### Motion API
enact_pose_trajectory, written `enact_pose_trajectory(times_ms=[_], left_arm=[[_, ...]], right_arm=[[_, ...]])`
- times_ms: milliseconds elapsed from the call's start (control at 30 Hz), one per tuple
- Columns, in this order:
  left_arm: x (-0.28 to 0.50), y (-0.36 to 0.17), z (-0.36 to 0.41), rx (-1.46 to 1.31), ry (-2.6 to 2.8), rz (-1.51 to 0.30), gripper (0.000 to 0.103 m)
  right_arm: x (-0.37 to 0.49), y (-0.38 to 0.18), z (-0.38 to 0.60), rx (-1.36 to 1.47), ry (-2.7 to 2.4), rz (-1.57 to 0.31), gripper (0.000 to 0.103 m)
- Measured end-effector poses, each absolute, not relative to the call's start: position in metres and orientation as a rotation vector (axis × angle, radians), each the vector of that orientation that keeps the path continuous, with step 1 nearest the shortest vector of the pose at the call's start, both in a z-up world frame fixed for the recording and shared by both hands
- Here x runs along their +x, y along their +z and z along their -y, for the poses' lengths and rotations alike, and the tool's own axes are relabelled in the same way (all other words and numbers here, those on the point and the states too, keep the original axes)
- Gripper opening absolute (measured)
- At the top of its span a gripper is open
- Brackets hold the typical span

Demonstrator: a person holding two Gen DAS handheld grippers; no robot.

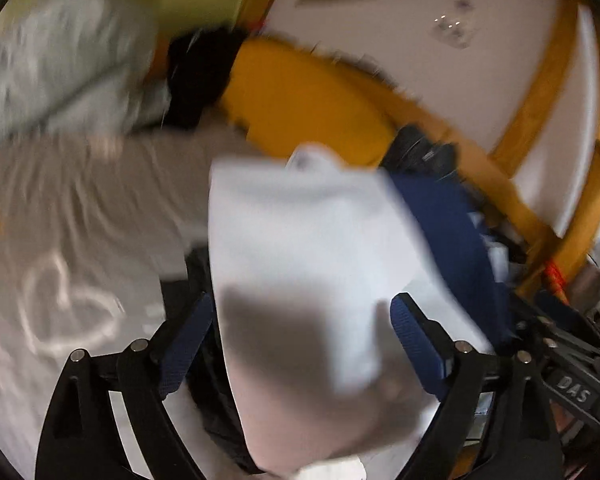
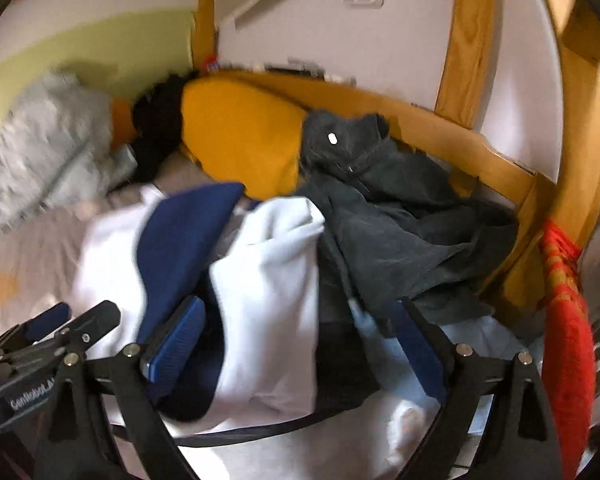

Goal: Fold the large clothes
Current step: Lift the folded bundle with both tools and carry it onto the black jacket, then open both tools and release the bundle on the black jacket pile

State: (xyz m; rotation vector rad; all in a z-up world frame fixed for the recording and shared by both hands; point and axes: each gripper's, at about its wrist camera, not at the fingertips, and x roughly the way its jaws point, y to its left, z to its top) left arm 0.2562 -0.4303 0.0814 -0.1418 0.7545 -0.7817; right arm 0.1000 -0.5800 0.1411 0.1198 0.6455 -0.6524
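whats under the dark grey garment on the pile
The dark grey garment drapes over a white garment and pale blue cloth at its lower edge. Whatever lies beneath its middle is covered.

Both wrist views look closely across the bed, sharing the yellow pillow.

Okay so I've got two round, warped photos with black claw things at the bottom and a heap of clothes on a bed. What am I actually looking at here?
Each photo comes from a fisheye camera on a handheld two-finger gripper; a person holds one in each hand. The left gripper and right gripper show as black arms with blue pads, both spread open. A white garment lies between the left fingers, blurred by motion, so I cannot tell it is pinched. On the bed sheet lie a yellow pillow, a dark grey garment and a navy garment. A wooden bed frame stands behind.
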Motion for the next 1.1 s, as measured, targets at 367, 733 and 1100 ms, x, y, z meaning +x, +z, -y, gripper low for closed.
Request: enact_pose_trajectory(times_ms=[367, 733, 1100], left_arm=[[0.212, 0.133, 0.317, -0.091, -0.652, -0.461, 0.094], [0.148, 0.103, 0.209, -0.035, -0.475, -0.390, 0.103], [0.131, 0.044, 0.177, 0.003, -0.393, -0.325, 0.103]], right_arm=[[0.047, 0.153, 0.554, 0.341, -0.410, -0.465, 0.100], [0.047, 0.102, 0.457, 0.241, -0.291, -0.431, 0.103], [0.060, 0.048, 0.421, 0.133, -0.260, -0.489, 0.103]])
